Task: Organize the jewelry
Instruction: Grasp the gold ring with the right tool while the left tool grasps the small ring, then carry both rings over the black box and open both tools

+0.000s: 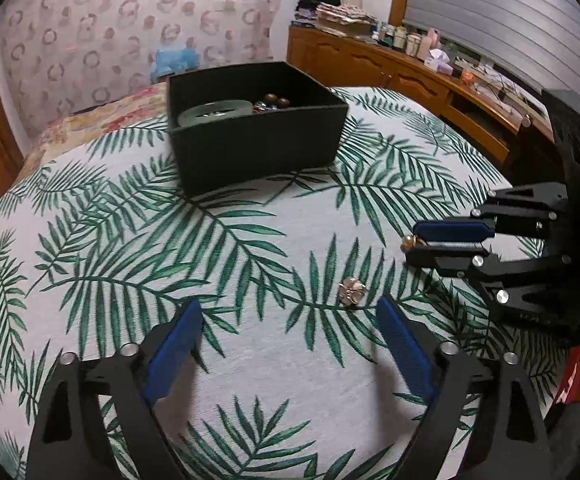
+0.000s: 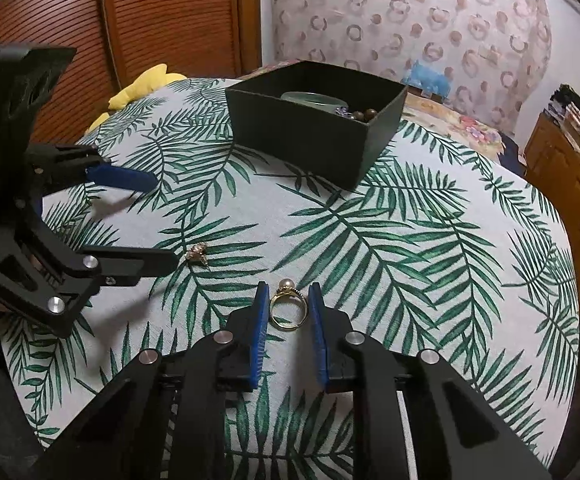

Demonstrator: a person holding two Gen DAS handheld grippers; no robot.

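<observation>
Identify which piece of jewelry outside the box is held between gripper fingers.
The pearl ring, held between the right gripper's fingers. The small gold flower piece lies loose on the leaf cloth.

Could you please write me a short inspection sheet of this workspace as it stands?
Surface: round table under white cloth with green palm-leaf print.
Job's things: gold pearl ring between right claw fingers; small rose-gold flower piece lying loose on the cloth; black square open box holding pale green bangle and brown beads.
Clutter: nothing seen on the table.
Grippers: left claw open; right claw shut on the ring.
Cables: nothing seen.
Surroundings: wooden sideboard crowded with jars, patterned curtain.
</observation>
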